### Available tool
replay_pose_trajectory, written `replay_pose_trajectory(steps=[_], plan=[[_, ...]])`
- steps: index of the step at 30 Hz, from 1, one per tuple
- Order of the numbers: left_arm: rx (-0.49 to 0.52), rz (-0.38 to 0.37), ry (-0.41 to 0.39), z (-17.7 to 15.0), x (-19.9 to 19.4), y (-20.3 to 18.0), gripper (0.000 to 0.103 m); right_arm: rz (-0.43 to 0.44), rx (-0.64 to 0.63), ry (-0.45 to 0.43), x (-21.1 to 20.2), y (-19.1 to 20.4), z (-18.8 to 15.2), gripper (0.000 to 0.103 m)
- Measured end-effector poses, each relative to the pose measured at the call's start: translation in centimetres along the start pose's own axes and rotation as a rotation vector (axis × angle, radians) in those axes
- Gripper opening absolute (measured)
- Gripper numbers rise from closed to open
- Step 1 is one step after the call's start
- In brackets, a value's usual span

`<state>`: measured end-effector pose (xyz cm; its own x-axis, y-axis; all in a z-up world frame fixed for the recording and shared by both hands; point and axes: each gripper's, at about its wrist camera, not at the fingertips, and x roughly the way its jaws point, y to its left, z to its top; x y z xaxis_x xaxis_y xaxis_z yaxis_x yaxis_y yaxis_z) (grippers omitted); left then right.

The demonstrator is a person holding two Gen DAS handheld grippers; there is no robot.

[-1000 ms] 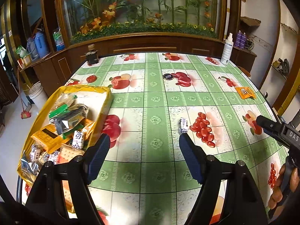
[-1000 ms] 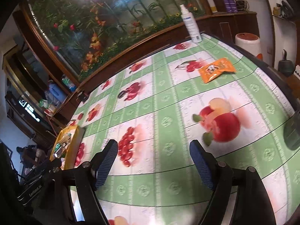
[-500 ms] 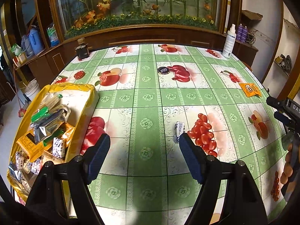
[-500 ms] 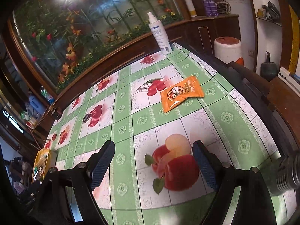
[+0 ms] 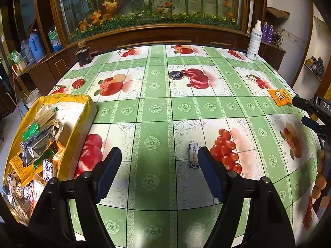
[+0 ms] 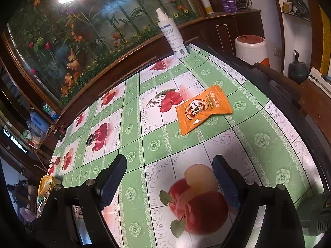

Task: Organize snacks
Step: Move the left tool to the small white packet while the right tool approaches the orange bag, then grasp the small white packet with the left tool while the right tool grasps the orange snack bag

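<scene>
Your left gripper (image 5: 157, 165): open tablecloth (image 5: 153, 111) ahead at 12 o'clock; yellow snack tray (image 5: 82, 111) blocks 9 o'clock. Your right gripper (image 6: 169, 180): clear run toward orange snack packet (image 6: 203, 108) at 12 o'clock; spray bottle (image 6: 172, 39) stands beyond; table edge (image 6: 289, 111) at 2 o'clock.

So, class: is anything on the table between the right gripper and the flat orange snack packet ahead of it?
Nothing visible. The right gripper is open and empty, and only bare fruit-print tablecloth lies between it and the orange snack packet. The white spray bottle stands well beyond the packet.
</scene>
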<state>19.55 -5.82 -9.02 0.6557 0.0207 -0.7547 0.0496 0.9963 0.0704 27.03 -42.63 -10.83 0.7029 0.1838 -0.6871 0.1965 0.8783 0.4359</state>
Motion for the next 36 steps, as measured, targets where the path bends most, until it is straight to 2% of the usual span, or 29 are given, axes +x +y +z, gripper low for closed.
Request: replay_pose_trajectory(steps=[4, 14, 24, 32, 36], plan=[[-0.011, 0.023, -0.027, 0.0, -0.2, 0.3, 0.076, -0.001, -0.005, 0.005, 0.3, 0.2, 0.0, 0.087], [-0.015, 0.02, -0.028, 0.2, 0.2, 0.5, 0.076, -0.014, -0.008, 0.029, 1.4, 0.5, 0.2, 0.087], [-0.014, 0.014, -0.03, 0.5, 0.7, 0.3, 0.076, -0.046, 0.067, 0.073, 3.9, -0.1, 1.1, 0.087], [-0.009, 0.011, -0.028, 0.5, 1.4, -0.2, 0.076, -0.149, 0.111, 0.035, 6.7, -0.3, 3.6, 0.091], [-0.009, 0.015, -0.013, 0.4, 2.2, -0.2, 0.076, -0.217, 0.071, 0.024, 8.2, 0.5, 4.6, 0.092]])
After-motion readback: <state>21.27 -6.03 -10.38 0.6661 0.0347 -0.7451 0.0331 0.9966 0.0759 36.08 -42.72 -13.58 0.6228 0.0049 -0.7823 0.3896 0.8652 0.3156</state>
